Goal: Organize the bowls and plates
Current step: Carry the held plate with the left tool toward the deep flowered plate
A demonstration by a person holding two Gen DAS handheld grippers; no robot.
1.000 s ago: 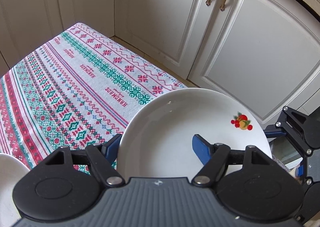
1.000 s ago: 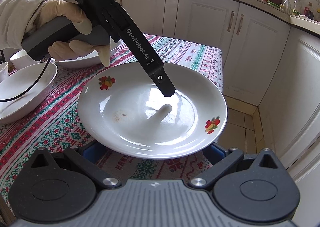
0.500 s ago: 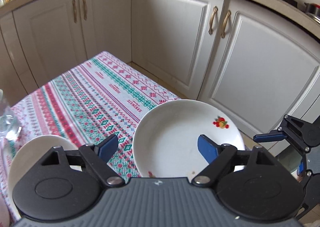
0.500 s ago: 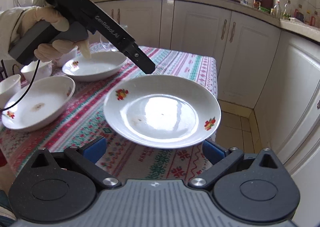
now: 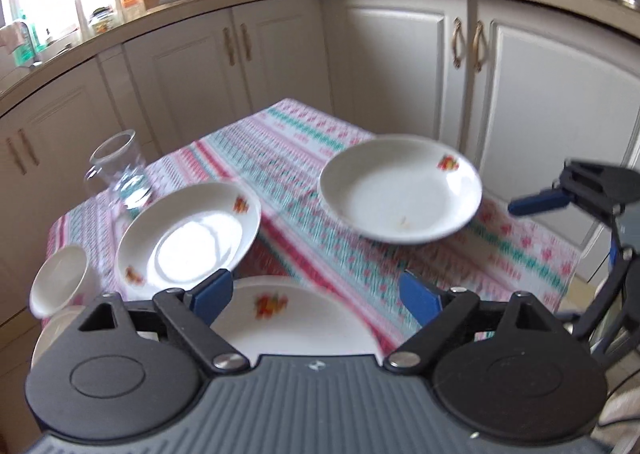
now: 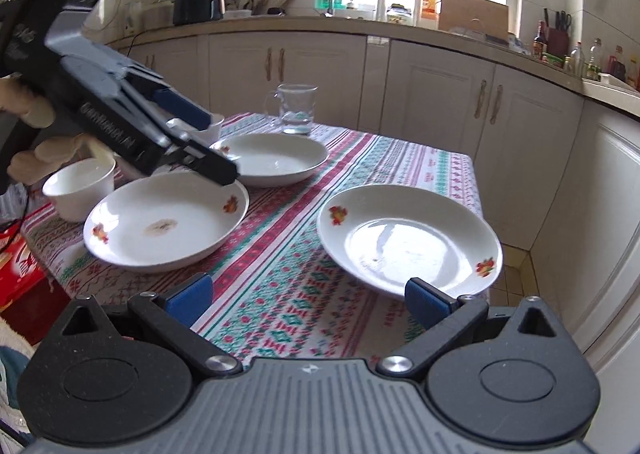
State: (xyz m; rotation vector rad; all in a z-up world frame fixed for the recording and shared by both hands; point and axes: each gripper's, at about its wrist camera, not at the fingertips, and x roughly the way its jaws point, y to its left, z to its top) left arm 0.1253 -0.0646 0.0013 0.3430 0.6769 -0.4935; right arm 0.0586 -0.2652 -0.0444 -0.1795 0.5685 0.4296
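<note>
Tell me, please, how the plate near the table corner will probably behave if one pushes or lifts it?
The plate looks glazed and glossy, so it is probably slippery and rigid. Its rim seems to overhang the tablecloth edge, so a push outward could tip it off. Likely ceramic, thus breakable.

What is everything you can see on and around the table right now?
plates: three, white with fruit prints; one at the right corner, one mid-left, one farther back
bowls: two seen, white, left end
glass jug: one, clear, far end
tablecloth: one, red-green-white pattern, covering the table
box: one, red, below the left end
cabinets: white, behind
left gripper: black, blue pads, jaws just been opening, empty
right gripper: same colours, open, empty
gloved hand: one, pale, holding the left gripper
</note>
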